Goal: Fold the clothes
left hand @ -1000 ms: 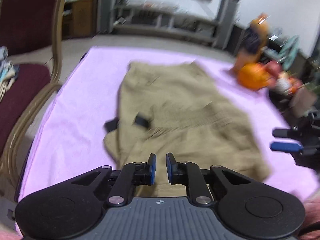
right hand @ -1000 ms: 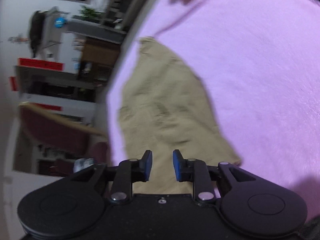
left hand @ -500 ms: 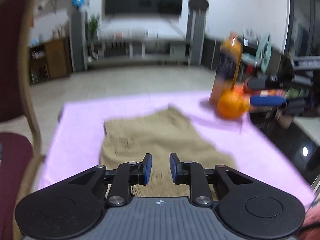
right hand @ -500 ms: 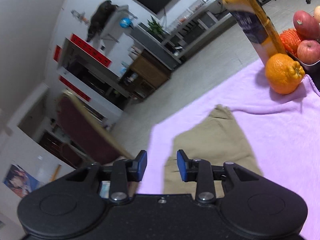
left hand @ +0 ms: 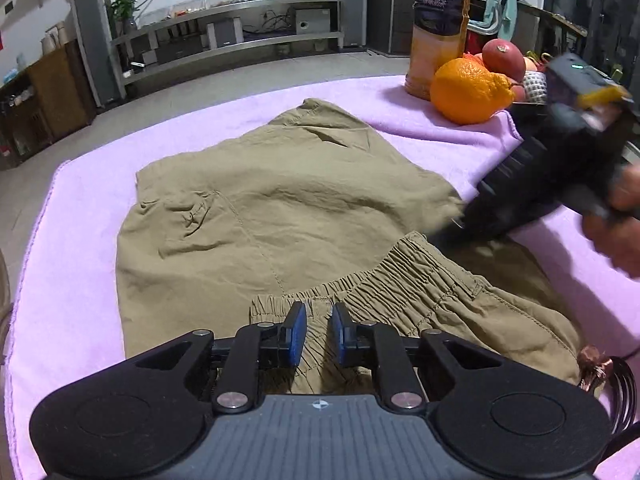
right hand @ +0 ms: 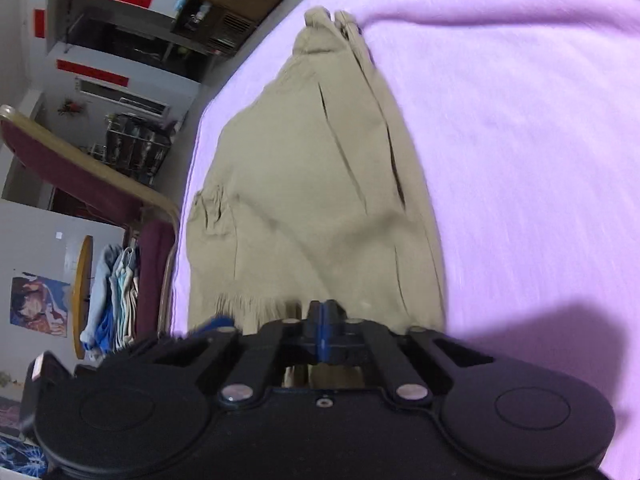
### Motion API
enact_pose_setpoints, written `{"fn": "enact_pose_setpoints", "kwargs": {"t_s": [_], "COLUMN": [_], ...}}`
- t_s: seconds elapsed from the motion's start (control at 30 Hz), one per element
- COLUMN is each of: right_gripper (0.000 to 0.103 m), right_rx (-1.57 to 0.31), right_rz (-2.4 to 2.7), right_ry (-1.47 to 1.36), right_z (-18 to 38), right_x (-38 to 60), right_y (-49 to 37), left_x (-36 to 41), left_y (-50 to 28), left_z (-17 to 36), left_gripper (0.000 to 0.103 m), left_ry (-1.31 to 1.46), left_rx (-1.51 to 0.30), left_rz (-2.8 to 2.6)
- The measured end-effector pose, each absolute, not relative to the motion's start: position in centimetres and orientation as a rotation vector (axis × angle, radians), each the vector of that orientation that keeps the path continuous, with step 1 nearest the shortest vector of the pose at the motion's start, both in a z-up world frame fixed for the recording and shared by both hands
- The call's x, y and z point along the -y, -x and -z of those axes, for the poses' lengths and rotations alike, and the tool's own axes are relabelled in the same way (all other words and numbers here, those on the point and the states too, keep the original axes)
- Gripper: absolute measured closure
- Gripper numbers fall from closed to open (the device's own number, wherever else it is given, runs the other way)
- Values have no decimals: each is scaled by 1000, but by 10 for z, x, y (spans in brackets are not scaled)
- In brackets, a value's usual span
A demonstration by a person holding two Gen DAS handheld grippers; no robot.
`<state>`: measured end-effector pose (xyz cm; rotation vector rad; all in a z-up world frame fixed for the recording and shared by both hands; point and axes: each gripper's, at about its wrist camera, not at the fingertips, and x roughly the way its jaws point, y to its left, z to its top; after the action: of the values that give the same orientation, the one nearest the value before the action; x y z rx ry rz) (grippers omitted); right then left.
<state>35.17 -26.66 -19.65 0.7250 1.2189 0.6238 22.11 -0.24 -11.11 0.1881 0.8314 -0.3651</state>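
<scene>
Both tools look alike. The left gripper has black arms, blue pads and round silver screws, with a ribbed grey block behind marked by a small round sign. The right gripper has the same blue pads, black round plates and silver screws.
</scene>
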Motion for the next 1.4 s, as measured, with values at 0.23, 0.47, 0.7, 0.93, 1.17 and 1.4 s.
{"fn": "enact_pose_setpoints", "kwargs": {"t_s": [0.23,0.47,0.7,0.93,1.17,1.4], "right_gripper": [88,82,81,103,78,78], "right_rx": [-870,-890,-1153,-884,-768,-715], "right_rz": [-357,-712,-928,-576,-341,-298], "right_ry": [-760,-686,-487,-724,-657,-521], "right_z": [183,143,176,194,172,86], "right_x": [299,261,174,240,272,260], "right_y": [-383,-395,-411,-419,-391,-346], "left_x": [-13,-42,-35,-81,-98,-87], "left_y": [-222,-286,-339,-348,-340,-276], "left_z": [89,74,123,133,105,24], "left_gripper": [88,90,88,90,87,82], "left_ry": [-116,-87,-216,19,39,-21], "left_rx": [-777,-728,-773,-670,-635,-587], "left_rz": [391,340,335,50,-254,-142]}}
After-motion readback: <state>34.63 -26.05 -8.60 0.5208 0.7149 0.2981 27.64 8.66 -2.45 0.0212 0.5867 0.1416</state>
